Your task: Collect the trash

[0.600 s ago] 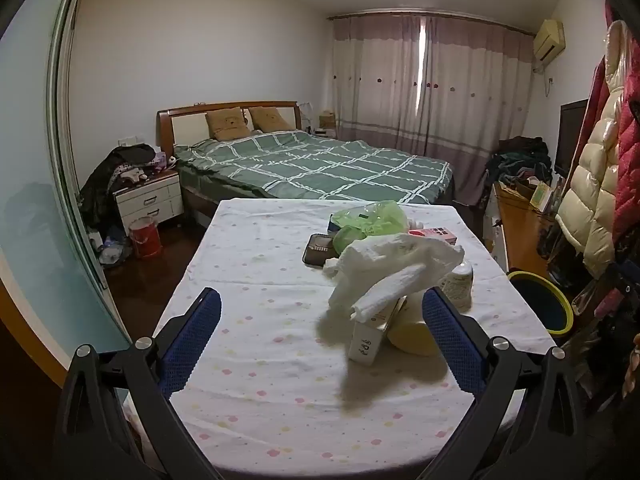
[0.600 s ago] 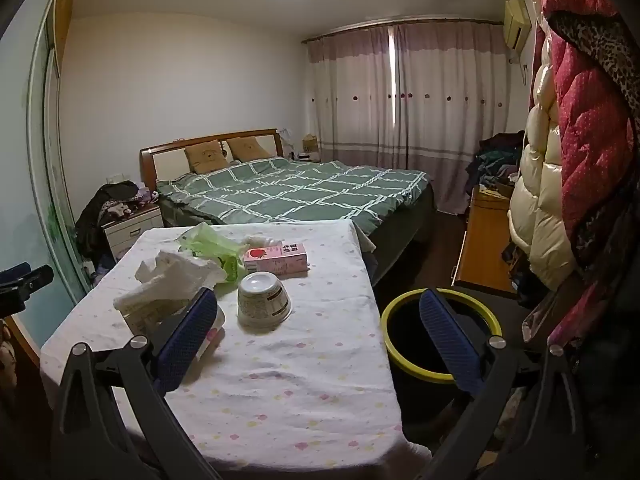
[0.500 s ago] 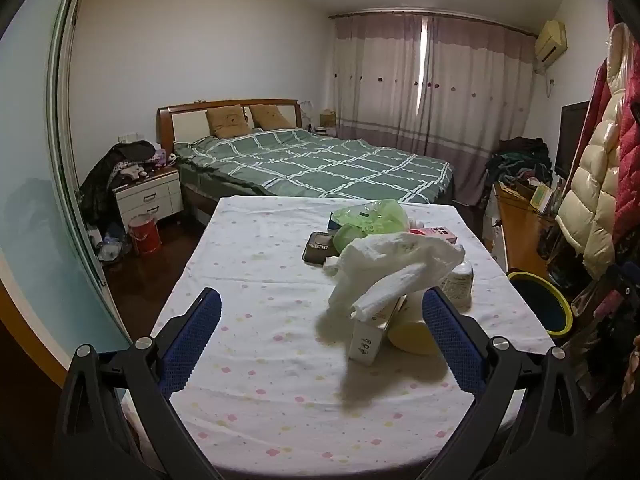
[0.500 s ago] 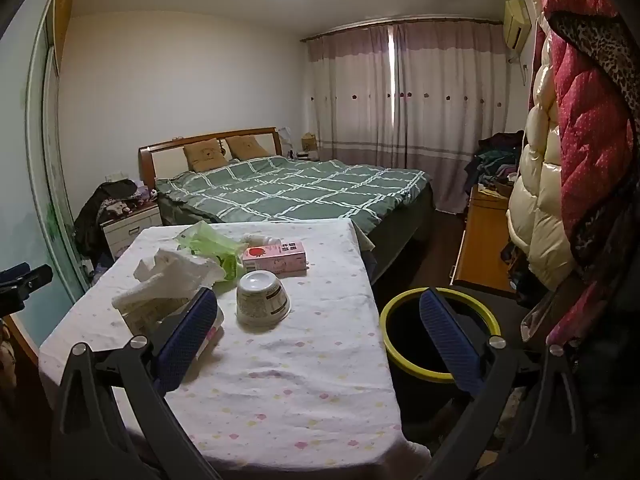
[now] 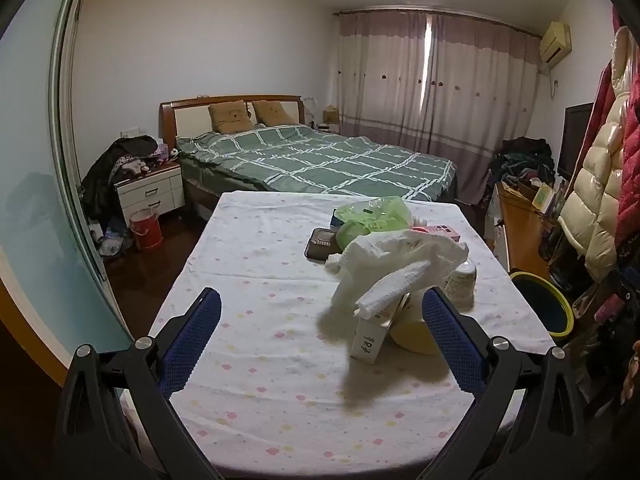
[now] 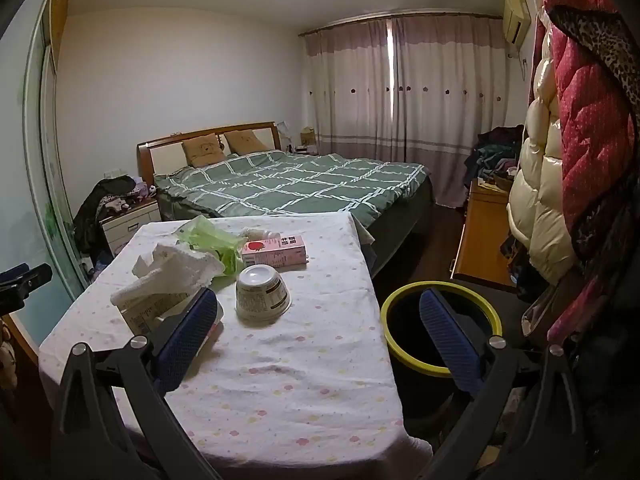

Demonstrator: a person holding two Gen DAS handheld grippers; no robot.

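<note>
Left claw (image 5: 320,328) stood spread wide over the near end of the table (image 5: 256,400), nothing between its blue pads. Right claw (image 6: 320,328) likewise spread and empty, straddling the table's right edge, one finger over the cloth, the other in front of the bin.

Trash sat clustered on the right half of the flower-dotted tablecloth. Nearest: a crumpled white tissue wad (image 5: 400,264) draped over a small upright white carton (image 5: 368,340), with a pale yellow container (image 5: 412,336) just beside it, partly hidden behind the left claw's right finger; what it was could not be told for sure. Just beyond, an upturned paper bowl (image 6: 262,294) with printed sides stood alone on the cloth. Behind it a pink milk carton (image 6: 274,252) lay on its side, touching a crumpled green plastic bag (image 6: 212,240). A dark flat tray (image 5: 322,244) lay left of the bag.

A black trash bin with a yellow rim (image 6: 440,332) stood on the floor just beside the table's right edge, open.

Farther back: a bed with a green checked quilt (image 5: 320,164), a white nightstand (image 5: 150,196) heaped with clothes, a red bucket (image 5: 146,228) on the floor, closed curtains (image 5: 420,88).
</note>
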